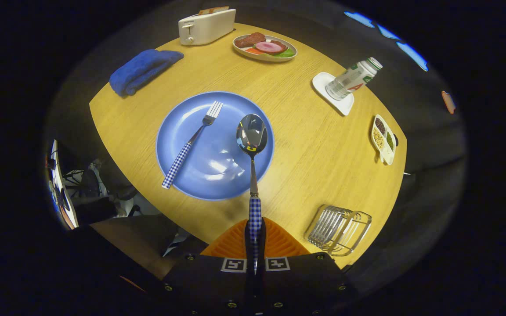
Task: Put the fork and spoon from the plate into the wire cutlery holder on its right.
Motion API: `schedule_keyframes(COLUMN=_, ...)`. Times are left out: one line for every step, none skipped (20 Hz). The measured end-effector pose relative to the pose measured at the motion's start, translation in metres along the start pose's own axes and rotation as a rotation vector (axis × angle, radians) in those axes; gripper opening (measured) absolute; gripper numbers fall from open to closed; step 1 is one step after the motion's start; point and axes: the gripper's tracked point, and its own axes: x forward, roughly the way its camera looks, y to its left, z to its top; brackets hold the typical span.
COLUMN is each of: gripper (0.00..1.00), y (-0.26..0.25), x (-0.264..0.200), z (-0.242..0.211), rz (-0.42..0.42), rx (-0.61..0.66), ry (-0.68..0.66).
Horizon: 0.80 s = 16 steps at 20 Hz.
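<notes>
Spoon (pixel 252 145) is pinched by its checked handle between the tool (pixel 255 239) fingers, lifted over the blue plate (pixel 182 131), long axis running straight ahead, bowl pointing away. Fork (pixel 193 141) lies on the plate, tines away. Step in hand looks like carrying; next, swing right and tip it handle-down into the wire cutlery holder (pixel 338 229) on the bench (pixel 314 149)

Round wooden table (pixel 323 149), dark booth walls, dim surroundings, overhead light glare
</notes>
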Motion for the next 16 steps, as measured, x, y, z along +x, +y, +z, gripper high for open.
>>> schedule_keyframes(gripper=0.01, y=-0.009, x=-0.008, z=-0.004, rz=-0.012, rx=0.012, ry=0.001)
schedule_keyframes(gripper=0.01, y=-0.018, x=-0.016, z=-0.01, rz=-0.026, rx=0.028, ry=-0.001)
schedule_keyframes(gripper=0.01, y=-0.027, x=-0.023, z=-0.016, rz=-0.037, rx=0.037, ry=0.003)
schedule_keyframes(gripper=0.01, y=-0.037, x=-0.027, z=-0.021, rz=-0.054, rx=0.037, ry=0.005)
schedule_keyframes(gripper=0.02, y=-0.048, x=-0.032, z=-0.028, rz=-0.07, rx=0.041, ry=0.011)
schedule_keyframes(gripper=0.01, y=-0.056, x=-0.037, z=-0.038, rz=-0.08, rx=0.051, ry=0.022)
schedule_keyframes(gripper=0.01, y=-0.063, x=-0.042, z=-0.046, rz=-0.086, rx=0.059, ry=0.036)
schedule_keyframes(gripper=0.01, y=-0.07, x=-0.044, z=-0.057, rz=-0.092, rx=0.065, ry=0.05)
schedule_keyframes(gripper=0.01, y=-0.076, x=-0.046, z=-0.065, rz=-0.098, rx=0.066, ry=0.065)
schedule_keyframes(gripper=0.01, y=-0.082, x=-0.047, z=-0.074, rz=-0.103, rx=0.068, ry=0.082)
schedule_keyframes(gripper=0.01, y=-0.087, x=-0.048, z=-0.082, rz=-0.101, rx=0.075, ry=0.098)
schedule_keyframes(gripper=0.01, y=-0.091, x=-0.049, z=-0.091, rz=-0.098, rx=0.084, ry=0.114)
schedule_keyframes(gripper=0.01, y=-0.097, x=-0.05, z=-0.098, rz=-0.099, rx=0.093, ry=0.123)
schedule_keyframes(gripper=0.01, y=-0.102, x=-0.05, z=-0.104, rz=-0.104, rx=0.109, ry=0.134)
schedule_keyframes(gripper=0.01, y=-0.107, x=-0.051, z=-0.112, rz=-0.11, rx=0.117, ry=0.149)
schedule_keyframes(gripper=0.01, y=-0.111, x=-0.052, z=-0.121, rz=-0.115, rx=0.122, ry=0.172)
